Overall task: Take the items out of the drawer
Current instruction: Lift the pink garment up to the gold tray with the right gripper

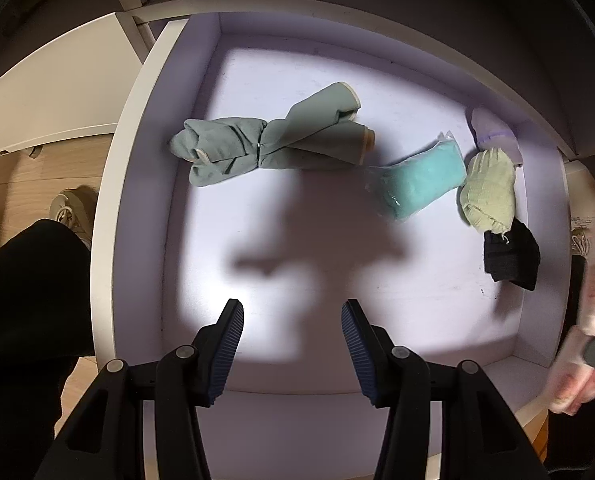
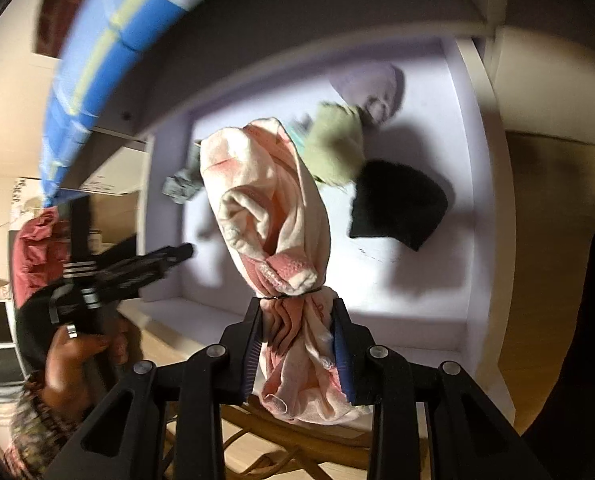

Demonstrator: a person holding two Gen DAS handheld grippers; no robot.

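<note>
The open drawer (image 1: 137,184) has a pale lilac floor. On it lie a grey-green cloth bundle (image 1: 265,140) tied at its middle, a teal packet (image 1: 421,180), a pale green sock ball (image 1: 487,192), a black sock (image 1: 511,256) and a lavender sock (image 1: 493,132). My left gripper (image 1: 293,312) points straight down over the drawer's near part, open, nothing between its fingers. My right gripper (image 2: 297,308) is shut on a pink-and-white cloth bundle (image 2: 273,208) tied with a band, held up above the drawer (image 2: 477,200). The pink bundle (image 1: 593,320) shows blurred at the right edge of the left wrist view.
A dark trouser leg (image 1: 29,300) and a shoe (image 1: 69,208) stand on the wooden floor left of the drawer. A hand (image 2: 77,352) holds the left gripper (image 2: 177,254). A blurred blue box (image 2: 109,52) sits above. A wooden frame (image 2: 297,440) lies below the right gripper.
</note>
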